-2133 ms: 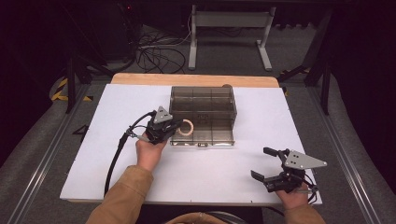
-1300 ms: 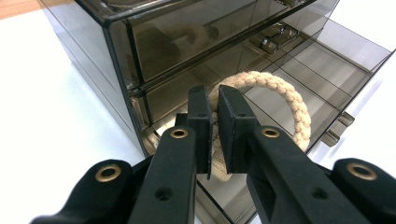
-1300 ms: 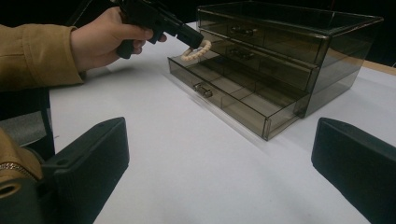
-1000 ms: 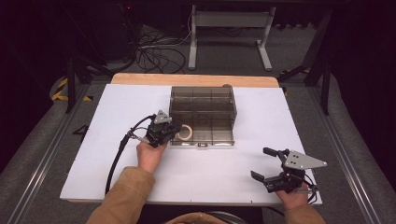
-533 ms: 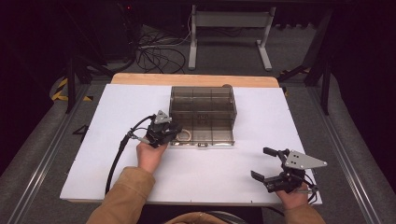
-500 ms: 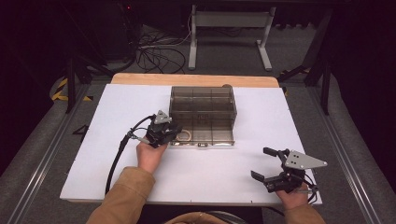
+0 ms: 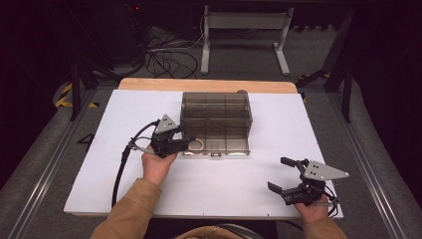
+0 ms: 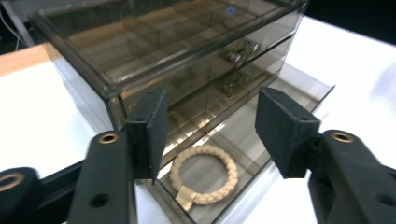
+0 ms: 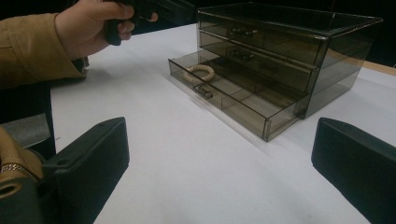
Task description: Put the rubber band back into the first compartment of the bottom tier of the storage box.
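The rope ring [image 8: 204, 174] lies in the open bottom drawer [image 8: 261, 140], low in the frame. The left tool [image 8: 210, 135] has just been opening and holds nothing. The right tool [image 7: 288, 175] rests open. I think the drawer needs pushing shut next.

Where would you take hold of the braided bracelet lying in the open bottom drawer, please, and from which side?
Probably from above: the bracelet lies flat on the floor of the pulled-out drawer, whose walls block a level approach. Pinch across one stretch of the braid, one jaw inside the ring, one outside, away from its small tag.
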### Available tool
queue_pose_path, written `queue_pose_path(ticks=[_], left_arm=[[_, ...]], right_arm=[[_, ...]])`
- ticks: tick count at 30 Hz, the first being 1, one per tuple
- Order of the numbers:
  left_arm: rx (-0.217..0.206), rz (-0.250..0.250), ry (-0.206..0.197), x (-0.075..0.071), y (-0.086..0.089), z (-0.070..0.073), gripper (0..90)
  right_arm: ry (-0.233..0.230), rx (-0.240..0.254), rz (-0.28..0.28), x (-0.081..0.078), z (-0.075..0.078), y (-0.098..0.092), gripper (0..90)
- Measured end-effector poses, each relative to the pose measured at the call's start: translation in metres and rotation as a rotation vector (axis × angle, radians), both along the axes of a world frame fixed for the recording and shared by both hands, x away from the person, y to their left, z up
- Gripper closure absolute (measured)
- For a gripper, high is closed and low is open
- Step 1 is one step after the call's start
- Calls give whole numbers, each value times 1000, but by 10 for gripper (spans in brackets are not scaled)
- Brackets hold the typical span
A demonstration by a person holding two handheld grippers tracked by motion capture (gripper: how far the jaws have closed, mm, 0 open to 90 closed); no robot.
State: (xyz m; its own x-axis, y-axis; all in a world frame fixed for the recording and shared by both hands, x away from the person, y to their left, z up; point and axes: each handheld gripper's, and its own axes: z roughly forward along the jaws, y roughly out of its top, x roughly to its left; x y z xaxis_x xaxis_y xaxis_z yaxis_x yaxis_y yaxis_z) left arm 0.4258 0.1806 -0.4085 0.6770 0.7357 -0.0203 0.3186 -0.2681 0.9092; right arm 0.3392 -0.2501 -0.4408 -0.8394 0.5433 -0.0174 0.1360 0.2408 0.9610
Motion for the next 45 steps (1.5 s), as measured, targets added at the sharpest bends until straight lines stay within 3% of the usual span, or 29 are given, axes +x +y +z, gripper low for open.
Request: queue_pose_path(ticks=[3,13,23,29,37,45], left_arm=[[4,-3,-27,-4,0,5,408],[-1,-18,-42,-11,1,11,362],[-14,-82,-73,-24,6,21,228],[-53,-107,-79,-32,14,28,164],[-60,-136,-96,-46,23,37,121],[-55,-150,-113,-60,41,33,86]], right_arm=[[0,0,-1,0,0,0,47],[0,-4,5,1,0,1,46],[-1,-3,8,1,1,1,46],[-2,-4,6,1,0,2,46],[0,-3,7,1,0,2,46],[0,-5,5,1,0,1,46]])
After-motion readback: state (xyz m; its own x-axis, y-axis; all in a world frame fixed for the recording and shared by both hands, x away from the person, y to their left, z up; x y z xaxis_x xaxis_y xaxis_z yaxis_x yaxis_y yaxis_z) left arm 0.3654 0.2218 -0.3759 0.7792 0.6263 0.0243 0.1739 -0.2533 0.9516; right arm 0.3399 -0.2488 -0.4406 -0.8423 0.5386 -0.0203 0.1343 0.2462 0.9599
